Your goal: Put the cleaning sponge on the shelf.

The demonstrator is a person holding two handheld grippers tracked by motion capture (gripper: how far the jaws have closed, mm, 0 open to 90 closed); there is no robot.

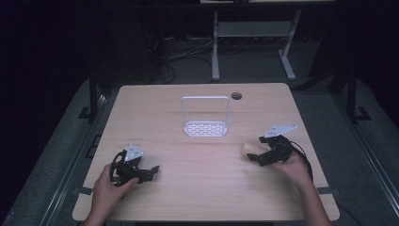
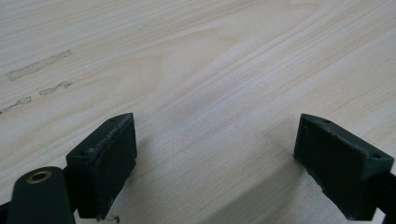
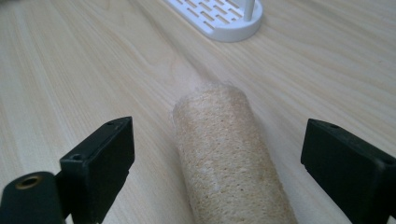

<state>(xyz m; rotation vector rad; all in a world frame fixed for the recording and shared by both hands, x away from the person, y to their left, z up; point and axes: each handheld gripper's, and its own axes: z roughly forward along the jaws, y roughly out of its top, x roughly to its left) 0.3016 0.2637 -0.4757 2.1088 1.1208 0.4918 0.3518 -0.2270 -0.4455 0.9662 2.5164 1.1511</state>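
A beige, rough-surfaced roll (image 3: 229, 158) lies on the wooden table, lengthwise between the jaws of my right gripper (image 3: 217, 158). Those jaws stand wide apart, and neither one touches the roll. From above, the roll (image 1: 248, 149) shows at the table's right, just left of my right gripper (image 1: 258, 151). My left gripper (image 1: 149, 171) rests low at the front left, open, with bare table wood between its jaws (image 2: 215, 154). A white slotted rack (image 1: 205, 117) with an upright frame stands at the table's middle back.
A round cable hole (image 1: 236, 95) sits near the table's far edge. The rack's slotted base (image 3: 219, 16) lies beyond the roll in the right gripper view. Faint scuff marks (image 2: 39, 77) mark the wood ahead of the left gripper. White desk legs (image 1: 215, 47) stand behind the table.
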